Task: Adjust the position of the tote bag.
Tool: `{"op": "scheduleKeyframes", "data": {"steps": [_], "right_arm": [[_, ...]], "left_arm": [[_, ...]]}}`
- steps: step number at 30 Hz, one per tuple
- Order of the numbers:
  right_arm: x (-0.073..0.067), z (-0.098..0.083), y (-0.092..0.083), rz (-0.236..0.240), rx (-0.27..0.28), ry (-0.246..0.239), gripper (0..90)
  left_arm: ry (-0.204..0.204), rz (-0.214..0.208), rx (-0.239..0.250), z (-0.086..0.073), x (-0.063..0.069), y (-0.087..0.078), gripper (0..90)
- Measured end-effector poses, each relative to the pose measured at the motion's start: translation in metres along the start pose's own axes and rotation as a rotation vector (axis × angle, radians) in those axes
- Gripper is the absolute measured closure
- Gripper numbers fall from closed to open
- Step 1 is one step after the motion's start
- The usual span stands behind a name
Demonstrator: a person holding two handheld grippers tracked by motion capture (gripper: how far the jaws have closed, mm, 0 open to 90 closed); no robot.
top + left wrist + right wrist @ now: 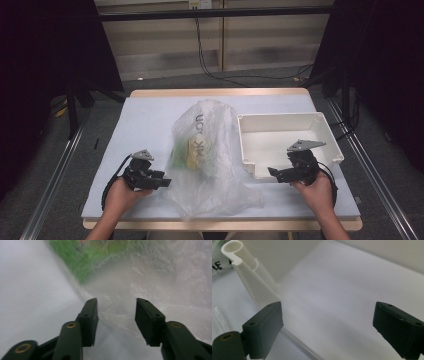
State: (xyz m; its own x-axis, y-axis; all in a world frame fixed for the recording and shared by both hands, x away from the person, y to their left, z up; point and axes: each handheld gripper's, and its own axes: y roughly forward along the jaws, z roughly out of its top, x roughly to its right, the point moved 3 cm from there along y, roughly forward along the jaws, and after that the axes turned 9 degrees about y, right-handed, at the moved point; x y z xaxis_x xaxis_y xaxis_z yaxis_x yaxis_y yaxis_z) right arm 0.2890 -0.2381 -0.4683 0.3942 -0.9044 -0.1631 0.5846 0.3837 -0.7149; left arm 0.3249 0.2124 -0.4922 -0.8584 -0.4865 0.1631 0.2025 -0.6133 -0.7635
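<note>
1. Two hand-held grippers work over a table (145,107) with a pale blue-white top, and a clear plastic bag (212,150) lies at its middle; I place everything else relative to that bag.
2. Inside the bag sit green and yellow contents (184,152), blurred through the crinkled film, with dark lettering printed on the plastic.
3. Left of the bag, just beside its lower edge, the left gripper (161,182) is held in the person's left hand (120,192). Its jaws stand apart with nothing between them; in the left gripper view they point at the bag's film, the green contents beyond.
4. Right of the bag, touching or nearly touching it, sits a white plastic tray (327,131), open and bare inside.
5. At the tray's near corner the right gripper (274,172) is held in the right hand (317,192). Its jaws are spread wide, clamping nothing; the right gripper view looks over the tray's rim, whether they touch it I cannot tell.
</note>
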Motion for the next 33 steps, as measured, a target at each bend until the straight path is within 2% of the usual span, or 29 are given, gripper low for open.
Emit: {"op": "scheduleKeyframes", "data": {"steps": [2,5,8,11,15,16,18,19,20,24,26,29,30,31,33], "right_arm": [[-0.001,0.002,0.001,0.003,0.007,-0.011,9.1],[-0.002,0.003,0.0,0.008,0.012,-0.018,9.1],[-0.001,0.003,0.002,0.009,0.008,-0.02,9.1],[0.0,0.002,0.002,0.004,-0.001,-0.021,9.1],[0.0,0.002,0.0,0.002,0.008,-0.018,9.1],[0.0,0.002,0.0,0.003,0.01,-0.016,9.1],[0.0,0.002,0.001,0.002,0.008,-0.009,9.1],[0.0,0.002,0.001,0.004,0.008,-0.009,9.1],[0.0,0.002,0.001,0.005,0.007,-0.009,9.1],[0.0,0.003,0.0,0.001,0.012,-0.014,9.1],[0.0,0.002,0.0,0.004,0.013,-0.012,9.2],[0.0,0.002,0.0,0.003,0.011,-0.013,9.2],[0.001,0.002,0.0,0.005,0.013,-0.019,9.1],[0.001,0.002,0.0,0.005,0.013,-0.018,9.1],[0.001,0.002,0.0,0.004,0.014,-0.016,9.1]], "left_arm": [[-0.008,0.006,0.007,0.0,0.0,0.001,57.9],[0.043,0.006,0.008,0.001,0.008,0.004,64.1],[0.082,0.037,-0.016,0.004,0.013,0.006,67.2],[0.094,0.061,-0.035,0.004,0.012,0.006,76.2],[0.09,0.095,-0.058,0.006,0.013,0.007,85.6],[0.111,0.092,-0.08,0.007,0.014,0.006,88.6],[0.104,0.112,-0.077,0.008,0.015,0.008,90.0],[0.103,0.112,-0.076,0.008,0.016,0.007,90.0],[0.092,0.106,-0.054,0.007,0.015,0.008,90.0],[0.1,0.085,-0.071,0.008,0.012,0.006,90.0],[0.085,0.099,-0.068,0.008,0.009,0.005,90.0],[0.069,0.108,-0.047,0.01,0.004,0.002,90.0],[0.049,0.128,-0.028,0.01,-0.005,-0.004,90.0],[0.044,0.134,-0.027,0.01,-0.007,-0.005,90.0],[0.03,0.131,-0.013,0.01,-0.01,-0.006,90.0]]}}
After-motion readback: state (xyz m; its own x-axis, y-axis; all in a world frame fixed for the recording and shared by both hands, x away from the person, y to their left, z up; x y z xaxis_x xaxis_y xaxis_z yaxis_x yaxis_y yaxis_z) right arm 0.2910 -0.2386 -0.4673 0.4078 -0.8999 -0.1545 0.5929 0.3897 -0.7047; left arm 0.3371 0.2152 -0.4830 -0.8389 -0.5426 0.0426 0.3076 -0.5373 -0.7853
